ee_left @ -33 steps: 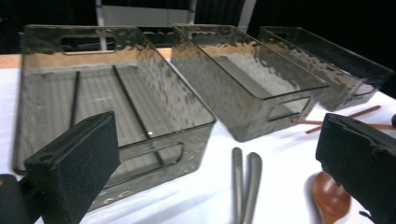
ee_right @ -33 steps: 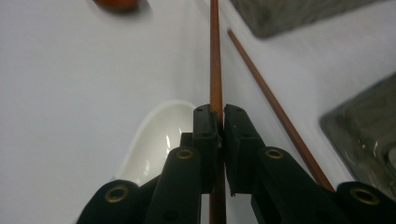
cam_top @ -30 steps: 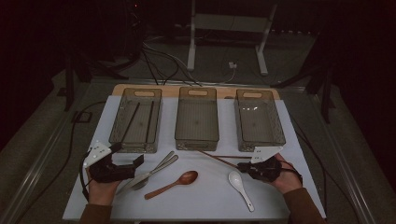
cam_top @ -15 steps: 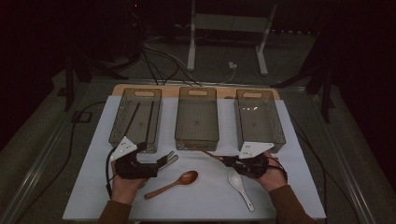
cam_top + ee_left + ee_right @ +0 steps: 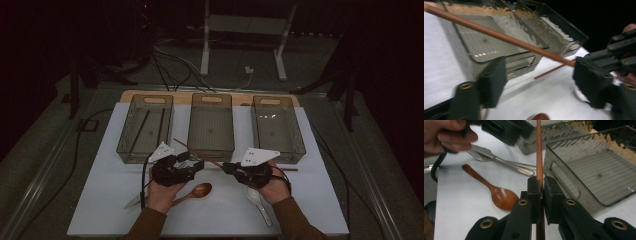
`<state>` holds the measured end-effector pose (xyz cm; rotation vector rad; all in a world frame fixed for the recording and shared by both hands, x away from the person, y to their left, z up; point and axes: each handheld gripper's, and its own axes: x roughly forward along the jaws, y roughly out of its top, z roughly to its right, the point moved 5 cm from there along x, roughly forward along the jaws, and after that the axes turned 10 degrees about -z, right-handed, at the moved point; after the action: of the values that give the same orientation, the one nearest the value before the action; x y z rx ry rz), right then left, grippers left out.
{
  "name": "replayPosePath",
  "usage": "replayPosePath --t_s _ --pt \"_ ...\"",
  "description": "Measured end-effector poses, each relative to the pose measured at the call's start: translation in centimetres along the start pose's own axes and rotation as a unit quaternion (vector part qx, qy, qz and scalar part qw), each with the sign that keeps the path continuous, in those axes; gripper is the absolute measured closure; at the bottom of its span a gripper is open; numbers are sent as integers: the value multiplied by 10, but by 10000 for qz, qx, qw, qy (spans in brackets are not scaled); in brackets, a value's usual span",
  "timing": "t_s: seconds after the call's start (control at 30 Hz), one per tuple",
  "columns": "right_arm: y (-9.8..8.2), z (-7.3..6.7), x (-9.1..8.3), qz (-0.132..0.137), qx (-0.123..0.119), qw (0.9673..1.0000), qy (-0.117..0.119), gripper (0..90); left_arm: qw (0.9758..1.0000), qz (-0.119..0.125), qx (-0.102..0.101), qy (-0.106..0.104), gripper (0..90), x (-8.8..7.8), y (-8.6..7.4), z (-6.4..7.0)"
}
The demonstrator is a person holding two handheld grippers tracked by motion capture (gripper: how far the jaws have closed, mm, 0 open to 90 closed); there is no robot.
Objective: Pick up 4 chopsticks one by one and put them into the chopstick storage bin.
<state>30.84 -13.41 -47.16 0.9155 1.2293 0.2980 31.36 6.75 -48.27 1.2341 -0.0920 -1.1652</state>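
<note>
- The right gripper [image 5: 231,168] is clamped tight on a brown chopstick [image 5: 197,151]; in the right gripper view the chopstick [image 5: 539,152] runs straight up between the two pressed jaws and away from the camera.
- From above, the chopstick's long axis slants across the table: its far end points up and to the left, over the near edge of the middle bin [image 5: 211,125], and it descends rightward into the right gripper.
- The left gripper [image 5: 199,165] stands half open, its jaws having just been closing, with nothing pinched between them; in the left gripper view the chopstick [image 5: 499,35] crosses above and beyond its jaws, not touching them.
- A second chopstick [image 5: 554,70] lies flat on the white table [image 5: 100,200] just past the right gripper.
- Nearer the person lie a wooden spoon [image 5: 197,191], a white spoon [image 5: 256,199] and a fork [image 5: 499,160].
- Farthest off sit the left bin [image 5: 146,127] and the right bin [image 5: 277,127], either side of the middle one.
</note>
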Motion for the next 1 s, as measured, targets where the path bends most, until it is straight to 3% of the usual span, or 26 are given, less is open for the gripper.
replayPosePath --t_s 0.17,0.3,0.6,0.83,0.87,1.0 --pt "6 -7 6 58 5 10000 28 846 9994 38 -140 -326 534 7 1 2" --pt "9 -10 10 113 22 9999 43 846 9980 128 -220 -575 602 7 2 5" --pt "14 -17 18 191 32 9998 48 846 9952 246 -299 -901 779 4 4 10" --pt "16 -19 24 197 82 9997 83 836 9929 238 -383 -1100 850 3 6 12" --pt "16 -19 24 195 94 9998 54 818 9931 229 -386 -1083 852 2 7 12" --pt "16 -18 24 162 191 9997 77 525 9941 239 -388 -981 856 -2 9 9"
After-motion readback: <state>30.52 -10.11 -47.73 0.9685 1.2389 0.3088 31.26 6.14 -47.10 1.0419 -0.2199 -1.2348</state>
